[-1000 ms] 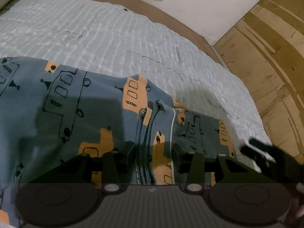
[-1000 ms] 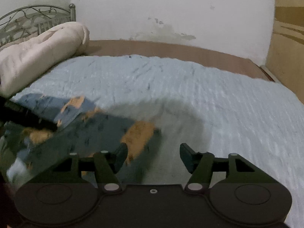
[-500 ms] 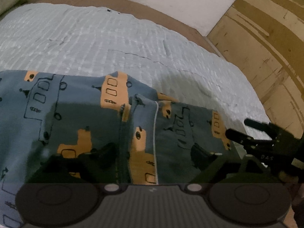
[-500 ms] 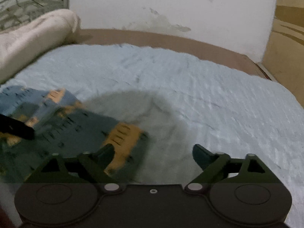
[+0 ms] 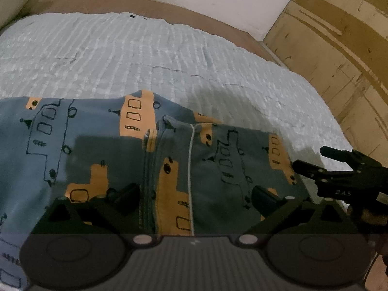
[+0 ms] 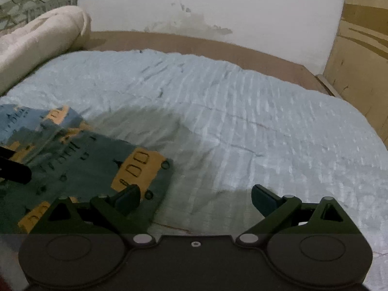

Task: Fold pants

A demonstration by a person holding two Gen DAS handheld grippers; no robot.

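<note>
The blue-grey pants (image 5: 101,145) with orange car prints lie flat on the light blue bed cover (image 5: 145,55). A folded section with a white seam line lies on top at the middle. My left gripper (image 5: 195,197) is open and empty, just above the pants near their near edge. My right gripper (image 6: 195,197) is open and empty, over the bed cover beside the pants' right corner (image 6: 140,167). The right gripper also shows at the right edge of the left wrist view (image 5: 339,169).
A rolled cream blanket (image 6: 36,48) lies at the bed's far left by a metal headboard (image 6: 29,2). A brown bed frame edge (image 6: 194,46) and a white wall run along the far side. A wooden wardrobe (image 5: 339,48) stands to the right.
Both grippers have opened wide and drawn back a little. The pants have settled flat on the bed; the right gripper let go of the corner.
</note>
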